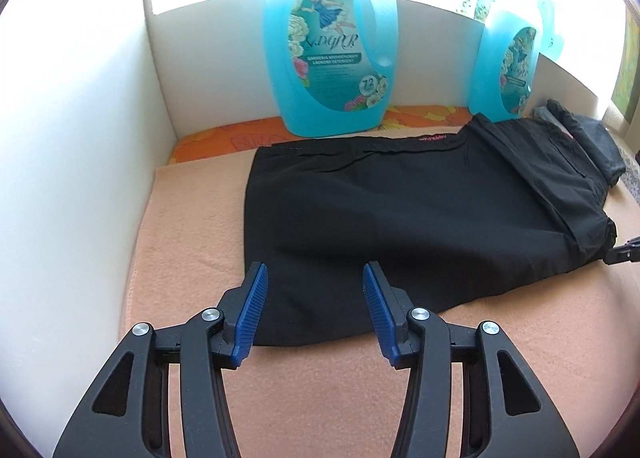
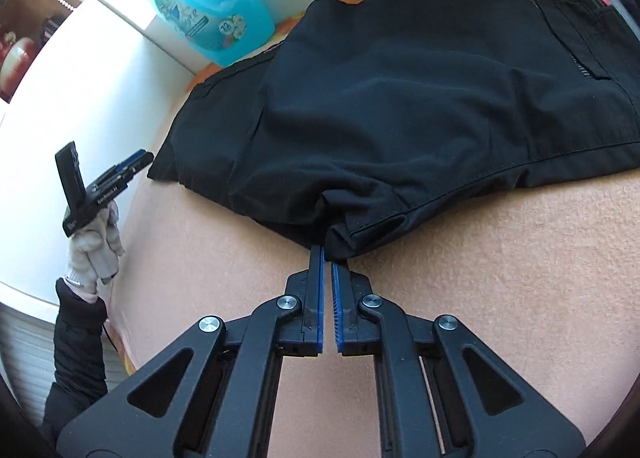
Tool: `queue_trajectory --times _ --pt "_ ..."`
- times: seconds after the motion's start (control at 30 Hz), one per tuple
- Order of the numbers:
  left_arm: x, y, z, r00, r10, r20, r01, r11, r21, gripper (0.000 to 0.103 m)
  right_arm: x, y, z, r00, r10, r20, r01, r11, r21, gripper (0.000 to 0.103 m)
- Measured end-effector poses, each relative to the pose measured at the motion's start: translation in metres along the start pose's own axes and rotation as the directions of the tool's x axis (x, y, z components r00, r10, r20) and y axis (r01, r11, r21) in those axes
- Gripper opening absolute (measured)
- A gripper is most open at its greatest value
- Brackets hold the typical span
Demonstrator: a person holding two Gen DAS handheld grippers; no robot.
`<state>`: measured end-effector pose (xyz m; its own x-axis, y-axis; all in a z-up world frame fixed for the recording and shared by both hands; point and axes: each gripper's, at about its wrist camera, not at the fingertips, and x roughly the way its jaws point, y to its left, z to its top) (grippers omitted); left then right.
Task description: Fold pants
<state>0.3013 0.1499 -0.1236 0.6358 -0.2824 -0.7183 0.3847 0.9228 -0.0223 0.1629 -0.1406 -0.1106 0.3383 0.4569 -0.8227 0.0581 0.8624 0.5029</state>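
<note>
Black pants (image 1: pixel 400 210) lie folded on a peach blanket (image 1: pixel 320 398). My left gripper (image 1: pixel 314 274) is open and empty, its blue pads over the near left corner of the pants. In the right wrist view the pants (image 2: pixel 400 98) fill the middle. My right gripper (image 2: pixel 326 258) is shut on a bunched near edge of the pants, fabric pinched at its fingertips. The right gripper's tip (image 1: pixel 624 252) shows at the right edge of the left wrist view. The left gripper (image 2: pixel 136 162), held in a gloved hand (image 2: pixel 96 250), shows at the left of the right wrist view.
Two blue detergent bottles (image 1: pixel 328 54) (image 1: pixel 508 70) stand at the back on an orange patterned cloth (image 1: pixel 224 138). A white wall (image 1: pixel 80 138) bounds the left side. Another dark folded garment (image 1: pixel 584 134) lies at the far right.
</note>
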Motion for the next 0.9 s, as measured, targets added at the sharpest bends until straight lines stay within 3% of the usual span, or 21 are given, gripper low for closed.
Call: queue_trajectory --times 0.23,0.37,0.5,0.63,0.73,0.8,0.9 --pt "-0.006 0.018 -0.008 1.000 -0.002 -0.011 0.001 0.995 -0.096 0.048 -0.033 0.072 0.015 0.996 0.011 0.088 0.014 0.958 -0.287 0.008" --pt "0.001 0.014 -0.009 0.999 0.005 -0.034 -0.008 0.995 -0.099 0.048 -0.015 0.109 0.073 0.995 0.046 0.092 -0.001 0.901 -0.434 0.034" --pt "0.011 0.007 -0.006 0.998 0.012 -0.054 -0.017 0.995 -0.096 0.048 0.023 0.141 0.142 0.990 -0.009 0.137 0.089 0.808 -0.583 0.034" --pt "0.016 -0.001 -0.005 0.998 0.037 -0.058 -0.040 0.998 -0.054 0.048 0.074 0.136 0.192 0.984 -0.148 0.098 0.176 0.731 -0.659 0.034" --pt "0.016 -0.003 -0.005 0.998 0.027 -0.055 -0.029 0.999 -0.036 0.048 0.101 0.116 0.215 0.980 -0.192 0.044 0.175 0.742 -0.647 0.036" --pt "0.017 -0.003 -0.004 0.998 0.028 -0.049 -0.029 0.999 -0.021 0.048 0.111 0.100 0.224 0.978 -0.204 0.042 0.183 0.745 -0.641 0.055" --pt "0.020 -0.002 -0.002 0.999 0.008 -0.042 -0.009 1.000 -0.029 0.048 0.123 0.082 0.230 0.974 -0.221 0.040 0.195 0.746 -0.637 0.061"
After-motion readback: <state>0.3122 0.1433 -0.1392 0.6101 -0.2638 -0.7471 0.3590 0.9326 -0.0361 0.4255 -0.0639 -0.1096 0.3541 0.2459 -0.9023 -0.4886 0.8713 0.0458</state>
